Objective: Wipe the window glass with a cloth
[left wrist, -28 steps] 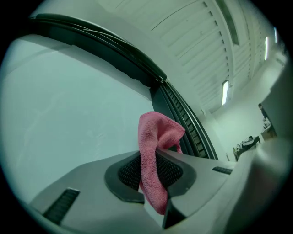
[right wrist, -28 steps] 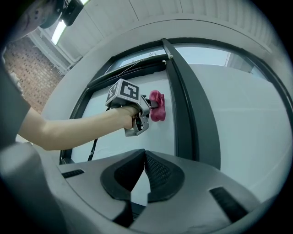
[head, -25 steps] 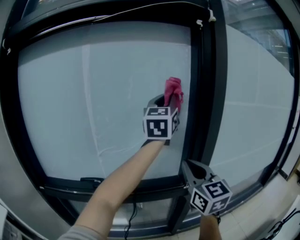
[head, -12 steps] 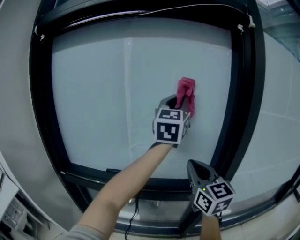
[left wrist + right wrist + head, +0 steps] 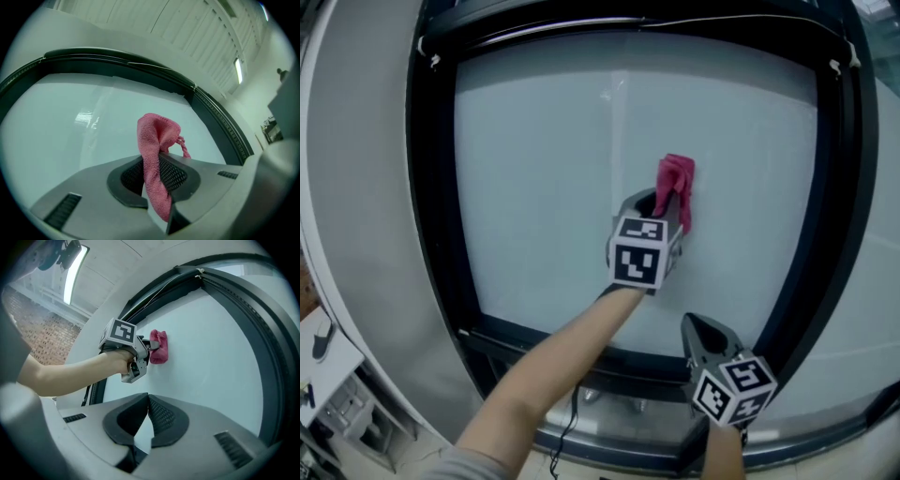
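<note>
The cloth is pink. The window frame is black; the glass is pale grey-blue. The left gripper and right gripper are grey with black-and-white square markers.

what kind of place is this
Likely indoors in a large workshop or industrial hall: a big black-framed window, a brick wall and a strip light on a panelled ceiling.

The cloth sits between the jaws of the left gripper and juts ahead against the glass, ahead and left of the right gripper, with the frame to its jaws' right.
</note>
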Demonstrator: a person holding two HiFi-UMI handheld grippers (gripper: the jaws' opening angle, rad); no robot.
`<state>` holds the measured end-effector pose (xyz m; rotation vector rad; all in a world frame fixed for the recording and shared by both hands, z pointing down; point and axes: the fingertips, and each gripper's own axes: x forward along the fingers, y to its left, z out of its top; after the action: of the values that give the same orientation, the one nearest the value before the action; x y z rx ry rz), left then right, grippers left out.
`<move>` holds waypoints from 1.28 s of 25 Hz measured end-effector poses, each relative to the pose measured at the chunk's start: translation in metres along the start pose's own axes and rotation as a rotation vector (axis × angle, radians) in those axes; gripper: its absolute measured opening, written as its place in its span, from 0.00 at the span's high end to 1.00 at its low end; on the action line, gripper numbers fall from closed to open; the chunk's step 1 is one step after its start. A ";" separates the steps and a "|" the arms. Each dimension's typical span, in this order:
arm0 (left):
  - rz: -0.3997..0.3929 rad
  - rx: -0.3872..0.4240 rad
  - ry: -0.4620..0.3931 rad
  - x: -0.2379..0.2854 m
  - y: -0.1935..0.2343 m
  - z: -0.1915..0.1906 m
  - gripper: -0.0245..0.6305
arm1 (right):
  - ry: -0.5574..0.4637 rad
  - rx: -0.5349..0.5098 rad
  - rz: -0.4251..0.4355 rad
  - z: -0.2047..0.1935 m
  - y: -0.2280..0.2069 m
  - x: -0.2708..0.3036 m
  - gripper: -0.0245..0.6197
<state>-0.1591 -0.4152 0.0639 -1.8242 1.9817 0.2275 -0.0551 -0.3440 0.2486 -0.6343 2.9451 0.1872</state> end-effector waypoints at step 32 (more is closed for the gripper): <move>0.328 0.085 0.083 -0.123 0.261 -0.022 0.86 | 0.020 0.027 0.217 -0.016 0.149 0.131 0.96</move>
<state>-0.4148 -0.2819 0.0908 -1.4717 2.3062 0.1649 -0.2374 -0.2638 0.2589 -0.3135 3.0259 0.1620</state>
